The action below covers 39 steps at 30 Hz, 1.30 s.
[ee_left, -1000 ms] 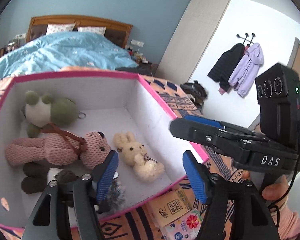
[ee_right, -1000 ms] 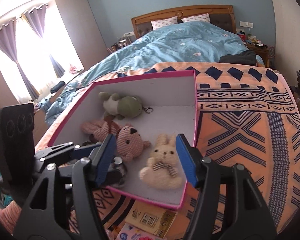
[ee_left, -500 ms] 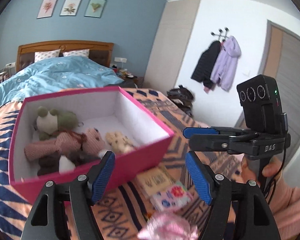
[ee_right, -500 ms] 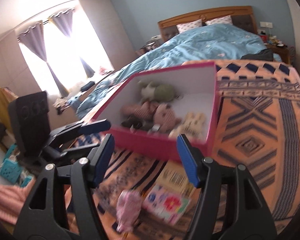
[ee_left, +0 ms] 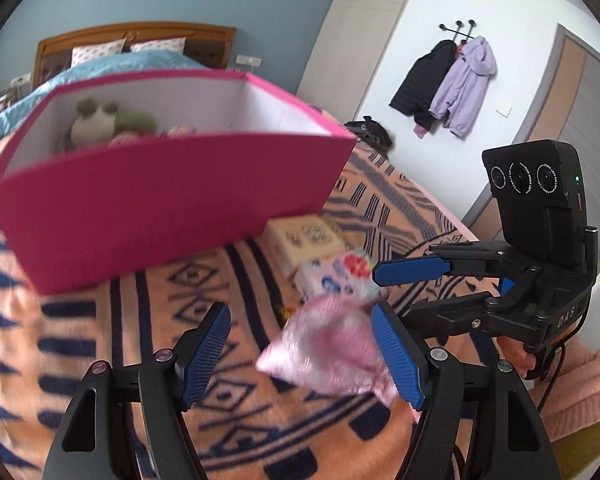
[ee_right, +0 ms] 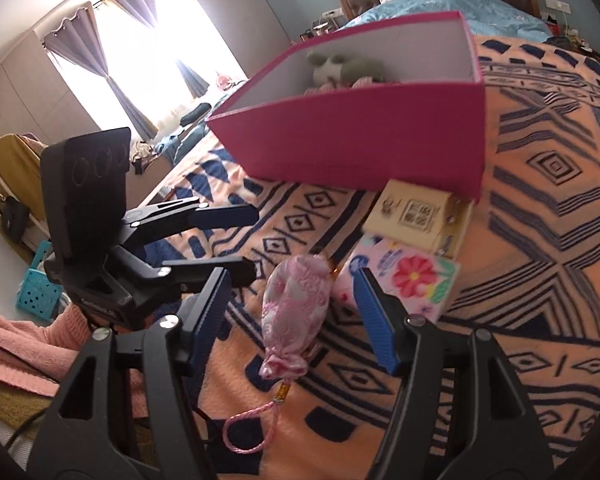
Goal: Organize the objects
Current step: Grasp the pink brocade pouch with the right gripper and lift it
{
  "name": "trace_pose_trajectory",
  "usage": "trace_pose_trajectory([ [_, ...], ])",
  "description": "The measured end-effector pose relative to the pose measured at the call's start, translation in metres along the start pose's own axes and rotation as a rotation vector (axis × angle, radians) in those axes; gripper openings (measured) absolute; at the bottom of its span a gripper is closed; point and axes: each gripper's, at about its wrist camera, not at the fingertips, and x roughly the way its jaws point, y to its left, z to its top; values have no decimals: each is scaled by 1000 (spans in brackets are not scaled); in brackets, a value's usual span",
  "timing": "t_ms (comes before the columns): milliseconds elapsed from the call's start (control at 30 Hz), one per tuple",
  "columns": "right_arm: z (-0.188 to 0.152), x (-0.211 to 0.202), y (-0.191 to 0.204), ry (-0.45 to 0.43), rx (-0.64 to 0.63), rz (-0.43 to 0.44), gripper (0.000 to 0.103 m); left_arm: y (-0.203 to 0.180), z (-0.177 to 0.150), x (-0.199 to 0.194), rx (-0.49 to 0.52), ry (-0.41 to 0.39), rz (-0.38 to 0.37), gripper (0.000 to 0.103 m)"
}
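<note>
A pink satin pouch point(ee_right: 294, 312) with a cord loop lies on the orange patterned blanket point(ee_right: 548, 216), between the open jaws of my right gripper point(ee_right: 296, 312). In the left wrist view the pouch point(ee_left: 332, 354) lies beside the right finger of my open left gripper point(ee_left: 300, 354). A pink box point(ee_left: 168, 200) holding plush toys point(ee_left: 100, 120) stands behind; it also shows in the right wrist view point(ee_right: 364, 136). Both grippers are empty.
A beige tissue pack point(ee_right: 416, 214) and a flowered tissue pack point(ee_right: 408, 276) lie in front of the box; both show in the left wrist view, beige pack point(ee_left: 306, 240), flowered pack point(ee_left: 336, 276). Bed with blue quilt point(ee_right: 452, 4) behind.
Both grippers have pulled back from over the box and dropped low toward the blanket. The pouch now lies close in front of them; the box interior is mostly hidden.
</note>
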Motion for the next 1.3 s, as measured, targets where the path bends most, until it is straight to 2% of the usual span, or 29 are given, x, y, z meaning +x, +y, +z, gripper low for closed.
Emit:
trace_pose_trajectory([
  [300,-3,27,-2,68,20,-14,56,17,-25,-12,-82,19,11,74],
  [467,-2,35,3,79,8,-26,54,22,-28,-13,-106,18,5,74],
  [633,-2,39,2,93,6,-66,29,21,-27,-10,-114,16,-11,74],
  [800,-2,39,-2,87,23,-54,22,18,-27,-7,-114,24,-24,74],
  [967,2,24,-1,31,49,1,21,16,-26,-5,-125,24,-51,74],
  [1300,15,1,3,-61,66,53,20,5,-17,-2,-151,15,-168,74],
])
